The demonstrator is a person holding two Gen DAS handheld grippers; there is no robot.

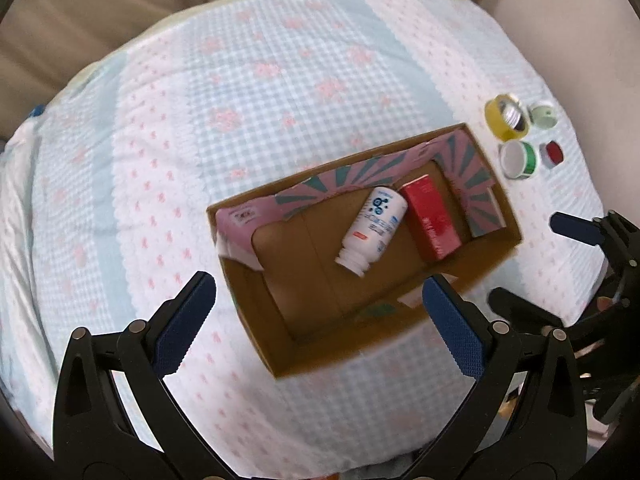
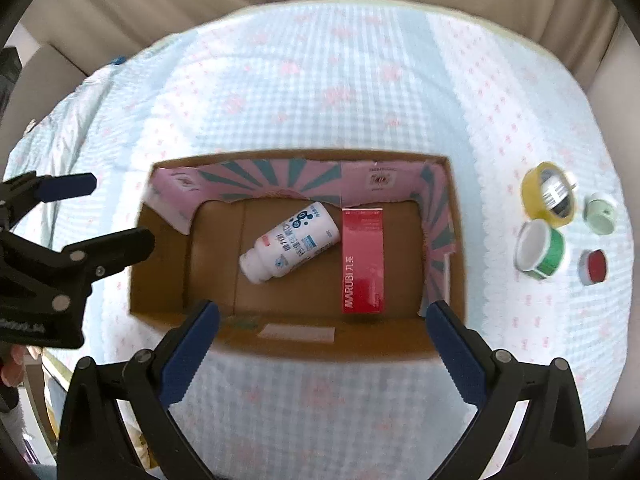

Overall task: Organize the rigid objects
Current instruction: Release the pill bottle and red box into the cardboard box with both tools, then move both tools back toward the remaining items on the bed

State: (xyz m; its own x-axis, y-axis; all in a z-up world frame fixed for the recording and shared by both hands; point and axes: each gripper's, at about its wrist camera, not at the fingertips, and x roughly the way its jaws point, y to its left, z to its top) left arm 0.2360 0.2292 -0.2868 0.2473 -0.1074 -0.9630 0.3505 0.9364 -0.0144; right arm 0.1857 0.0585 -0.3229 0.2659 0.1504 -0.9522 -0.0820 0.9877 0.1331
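Box: the cardboard box (image 2: 454, 248) sits on the checked bedspread (image 2: 320, 92), with a white bottle (image 2: 290, 242) and a red carton (image 2: 363, 260) already lying flat inside.
Left to sort: four tape rolls, yellow (image 2: 549, 194), green (image 2: 540, 250), pale green (image 2: 599, 214) and red (image 2: 593, 266), stand clustered on the cloth just outside the box's right end.
Your right gripper (image 2: 322, 336): jaws spread wide, nothing between them, hanging over the box's near wall.
Your left gripper (image 1: 320, 308): jaws also wide and empty, above the box's left half.
Key relation: the rolls lie to the right of both sets of fingers, so your right hand is the nearer one.
Axis: the green roll is tipped on its side, open core facing the box; likely grip across its width.
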